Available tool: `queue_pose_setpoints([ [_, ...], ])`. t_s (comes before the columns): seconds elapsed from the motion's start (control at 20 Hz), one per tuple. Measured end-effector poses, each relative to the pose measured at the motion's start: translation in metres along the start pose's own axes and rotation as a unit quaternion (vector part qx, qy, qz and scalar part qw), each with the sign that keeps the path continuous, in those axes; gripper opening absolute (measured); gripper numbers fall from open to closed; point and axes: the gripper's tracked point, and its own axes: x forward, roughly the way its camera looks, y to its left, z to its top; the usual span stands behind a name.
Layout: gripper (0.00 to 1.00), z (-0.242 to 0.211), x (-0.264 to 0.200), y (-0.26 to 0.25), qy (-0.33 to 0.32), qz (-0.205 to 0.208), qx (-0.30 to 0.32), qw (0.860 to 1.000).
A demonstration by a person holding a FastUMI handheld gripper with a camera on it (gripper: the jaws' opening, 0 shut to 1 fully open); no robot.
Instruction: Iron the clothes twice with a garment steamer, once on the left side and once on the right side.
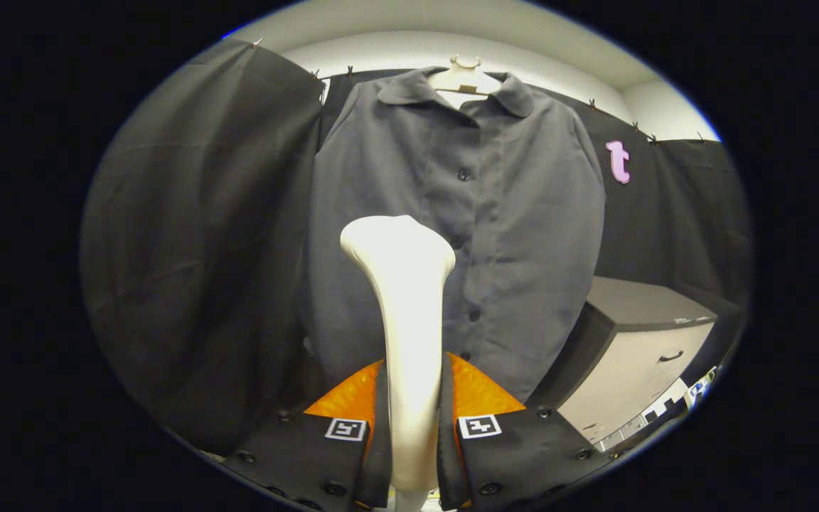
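A grey button-up shirt (pixel 480 235) hangs on a pale hanger (pixel 463 77) against the booth's black cloth wall, straight ahead of me. My gripper (pixel 413 419) is shut on the white garment steamer (pixel 406 313), both fingers pressing on its handle. The steamer stands upright between the fingers, its wide head up in front of the shirt's left half, near the button line. I cannot tell whether the head touches the cloth.
A beige cabinet (pixel 637 355) with a drawer handle stands low to the right of the shirt. Black cloth (pixel 196 270) hangs on the left, close beside the shirt. The white wall and ceiling show above.
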Motion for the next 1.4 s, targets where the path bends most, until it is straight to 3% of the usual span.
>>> queue_pose_setpoints([
  [0.45, 0.33, 0.092, -0.037, -0.084, -0.101, -0.091, -0.012, 0.991],
  [1.0, 0.33, 0.123, -0.094, -0.17, -0.102, -0.176, 0.016, 0.979],
  [1.4, 0.33, 0.137, -0.113, -0.192, -0.122, -0.207, 0.029, 0.97],
])
